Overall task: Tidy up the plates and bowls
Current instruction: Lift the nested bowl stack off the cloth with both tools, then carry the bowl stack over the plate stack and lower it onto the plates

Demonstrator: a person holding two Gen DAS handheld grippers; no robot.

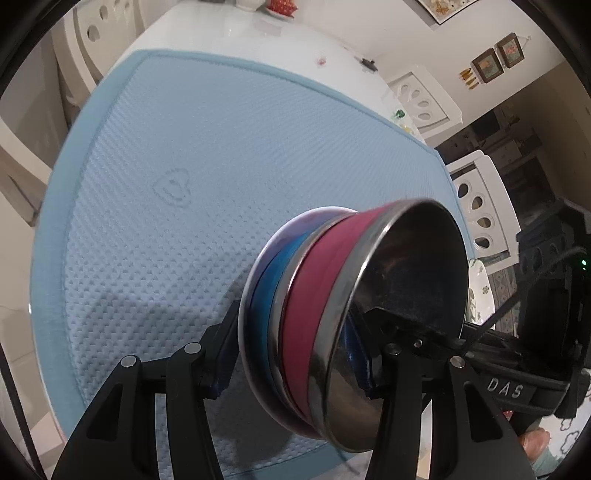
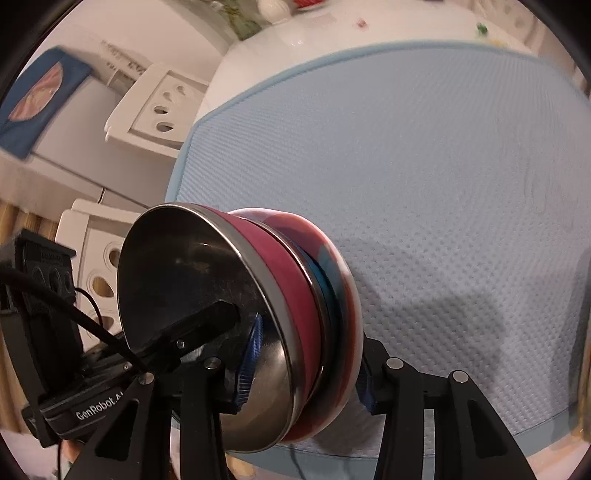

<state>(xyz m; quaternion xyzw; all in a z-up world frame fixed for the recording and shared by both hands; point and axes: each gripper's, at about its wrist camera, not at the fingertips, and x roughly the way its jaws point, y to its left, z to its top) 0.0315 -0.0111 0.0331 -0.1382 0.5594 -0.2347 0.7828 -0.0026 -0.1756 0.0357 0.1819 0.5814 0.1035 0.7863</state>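
A nested stack of bowls (image 1: 325, 317) is held on edge above the light blue mat (image 1: 184, 166): a steel-lined magenta bowl, a blue one behind it, and a white-rimmed one at the back. My left gripper (image 1: 295, 365) is shut on the stack's wall, one finger inside the steel bowl and one outside. The stack (image 2: 280, 306) shows in the right wrist view too, where my right gripper (image 2: 306, 376) is shut on its opposite side the same way. Each view shows the other gripper's finger inside the steel bowl.
The blue mat (image 2: 443, 184) lies on a white round table (image 1: 229, 33). White chairs (image 1: 476, 206) stand around the table. A patterned plate (image 1: 480, 288) shows behind the stack on the right. Small items (image 1: 280, 7) stand at the table's far edge.
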